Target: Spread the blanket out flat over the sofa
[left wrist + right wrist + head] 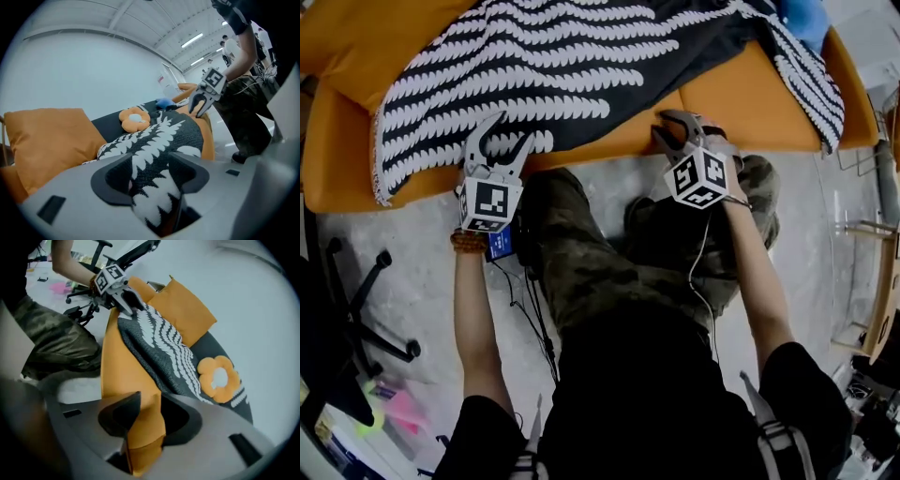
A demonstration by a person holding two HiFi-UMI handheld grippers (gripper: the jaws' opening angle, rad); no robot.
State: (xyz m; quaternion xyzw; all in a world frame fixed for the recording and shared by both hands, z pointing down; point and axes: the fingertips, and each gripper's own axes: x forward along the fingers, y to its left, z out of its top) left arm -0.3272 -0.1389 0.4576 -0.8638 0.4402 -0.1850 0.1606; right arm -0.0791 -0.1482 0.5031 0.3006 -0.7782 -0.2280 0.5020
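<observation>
**Head view.** The blanket [581,75] lies over the seat of the orange sofa [741,103]. It covers the middle and left, and its right end runs up toward the sofa's far right corner. A strip of bare seat shows at the front right. The left tongs [511,136] stand wide over the blanket's front hem, near the sofa's front left. The right tongs [675,127] sit at the sofa's front edge, where the hem meets bare orange.

**Left gripper view.** The jaws are wide apart. A ridge of blanket runs between them, but they do not pinch it. Beyond it are a flower cushion [134,119] and an orange back cushion [51,136].

**Right gripper view.** The jaws are narrow, with the sofa's orange front edge standing between them. One pad is at the fabric and the other is clear of it, so I read no grip. The blanket itself lies just beside the jaws, not inside them.

**Step.** This looks like the finishing stage: the hem is laid along the front edge and let go. Next, I judge, the right tongs need to catch blanket rather than upholstery and draw it over the bare front right, smoothing out the ridge.
</observation>
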